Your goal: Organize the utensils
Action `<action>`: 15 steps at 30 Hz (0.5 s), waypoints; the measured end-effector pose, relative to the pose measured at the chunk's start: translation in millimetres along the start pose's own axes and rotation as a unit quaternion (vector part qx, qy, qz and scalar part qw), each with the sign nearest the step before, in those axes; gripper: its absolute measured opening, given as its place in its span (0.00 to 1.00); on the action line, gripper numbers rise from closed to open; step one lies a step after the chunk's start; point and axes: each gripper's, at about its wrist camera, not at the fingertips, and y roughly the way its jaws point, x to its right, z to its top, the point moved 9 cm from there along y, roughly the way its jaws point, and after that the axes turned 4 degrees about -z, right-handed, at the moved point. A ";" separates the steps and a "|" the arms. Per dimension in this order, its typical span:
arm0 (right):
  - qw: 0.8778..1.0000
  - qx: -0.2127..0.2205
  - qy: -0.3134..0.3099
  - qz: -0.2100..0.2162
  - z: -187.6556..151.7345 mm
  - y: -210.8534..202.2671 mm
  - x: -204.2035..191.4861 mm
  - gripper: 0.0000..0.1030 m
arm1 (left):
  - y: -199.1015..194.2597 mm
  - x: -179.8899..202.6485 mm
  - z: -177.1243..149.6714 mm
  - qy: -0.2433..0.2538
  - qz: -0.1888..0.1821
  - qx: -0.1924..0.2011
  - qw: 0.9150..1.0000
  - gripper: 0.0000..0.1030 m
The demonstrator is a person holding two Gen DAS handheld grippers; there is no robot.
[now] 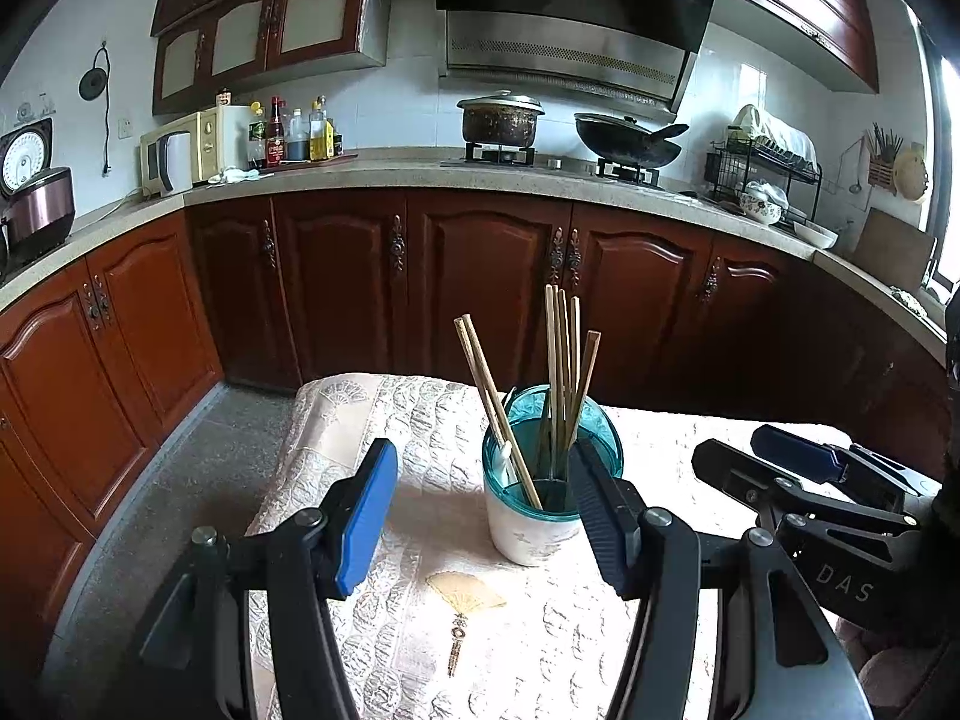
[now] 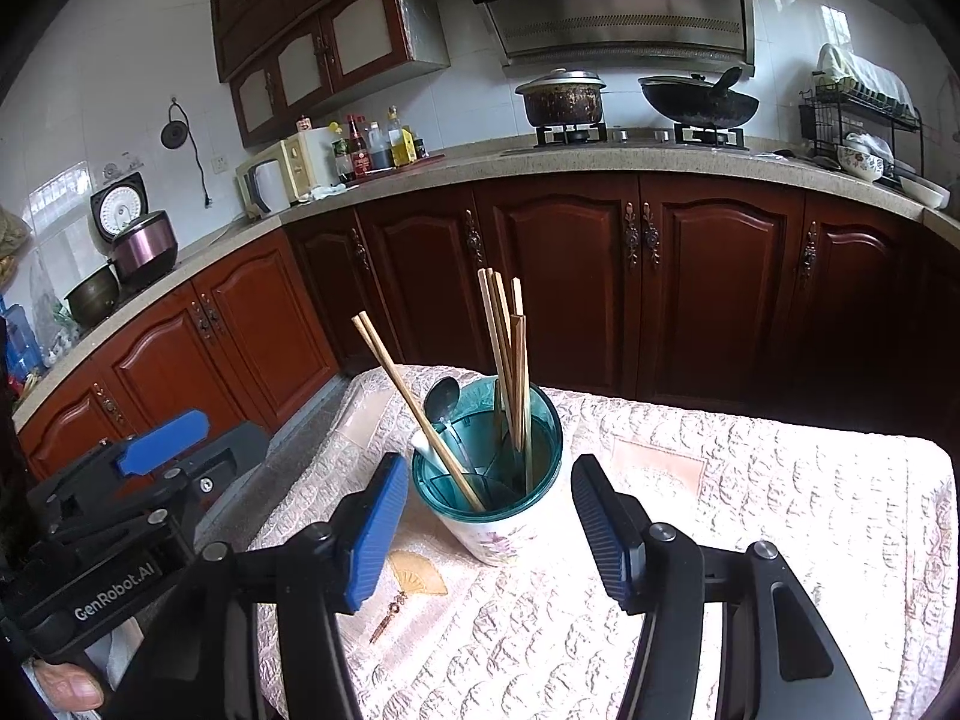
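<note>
1. the utensil holder (image 2: 501, 480), a white cup with a teal divided insert, stands upright on the cloth-covered table (image 2: 780, 510). everything to be sorted sits in it, so the task looks close to done or paused.
2. inside the holder, a group of chopsticks (image 2: 507, 336) stands nearly upright in one compartment. one pair (image 2: 414, 408) leans out over the holder's left rim. a dark spoon (image 2: 443, 399) and a white utensil (image 2: 423, 447) rest in the left side.
3. the left gripper (image 1: 489, 510) is spread, empty, the holder just ahead between its fingers without contact.
4. the right gripper (image 2: 489, 531) is likewise spread and empty, framing the holder, apart from it.
5. beyond the holder: dark wood cabinets (image 2: 570, 276), a stone counter with a pot (image 2: 561, 97) and a wok (image 2: 699, 99).
</note>
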 end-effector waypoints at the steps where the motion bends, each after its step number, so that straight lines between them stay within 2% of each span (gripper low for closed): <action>1: 1.000 0.000 0.000 0.000 -0.3 0.4 -0.2 0.59 | 0.2 -0.2 0.0 0.001 0.001 0.000 1.000 0.58; 15: 1.000 -0.003 0.006 0.000 -2.3 1.3 2.8 0.59 | 4.0 1.3 -2.2 0.003 0.001 -0.005 1.000 0.58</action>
